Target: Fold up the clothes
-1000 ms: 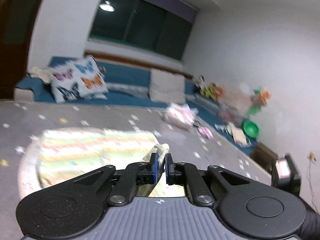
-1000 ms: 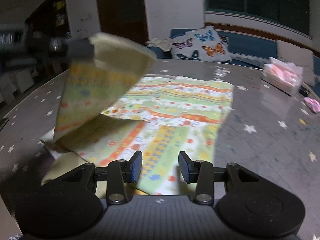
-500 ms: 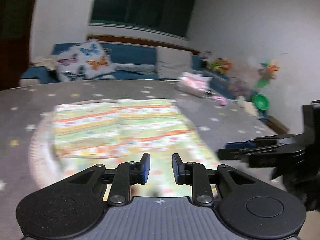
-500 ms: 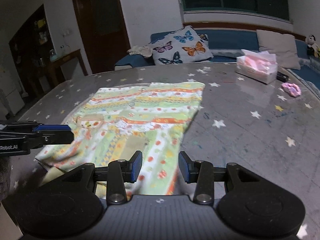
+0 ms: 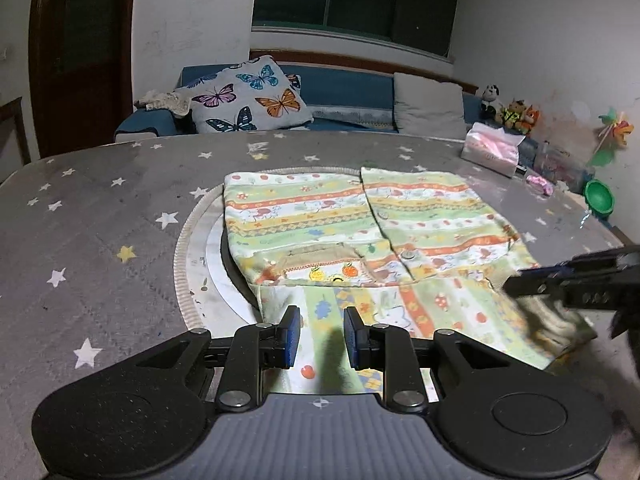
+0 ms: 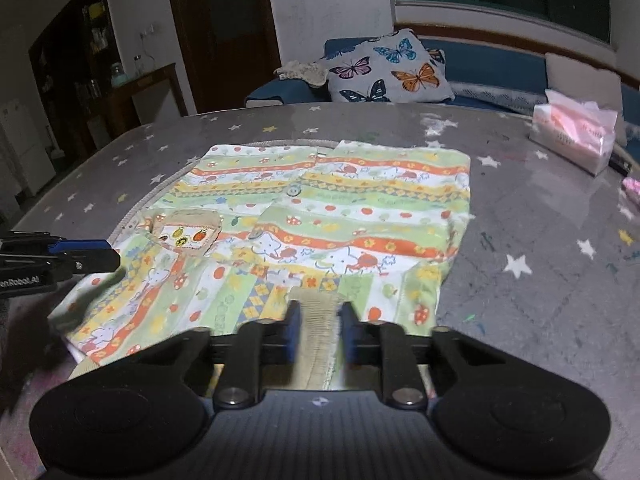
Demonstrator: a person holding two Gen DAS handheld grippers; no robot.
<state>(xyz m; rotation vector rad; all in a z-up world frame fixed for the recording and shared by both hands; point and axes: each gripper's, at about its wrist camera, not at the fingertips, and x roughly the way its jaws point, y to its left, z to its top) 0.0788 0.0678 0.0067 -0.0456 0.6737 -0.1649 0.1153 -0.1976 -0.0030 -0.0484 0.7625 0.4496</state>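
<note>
One fold looks done so far: the small striped cotton shirt with a cartoon print in green, orange and yellow (image 5: pixel 360 236) lies flat near the middle of the grey star-patterned desk (image 5: pixel 100 216), its buttoned front facing up and a printed layer turned across its near part. The left gripper (image 5: pixel 319 334) hovers over the near edge with its jaws apart and nothing between them. The right gripper (image 6: pixel 319 334) has its jaws open on either side of a beige ribbed cuff (image 6: pixel 316 320), not yet pinching it, as far as I can judge. What remains, I judge, is tucking in that cuff and sleeve, then folding the body over to make a compact packet.
</note>
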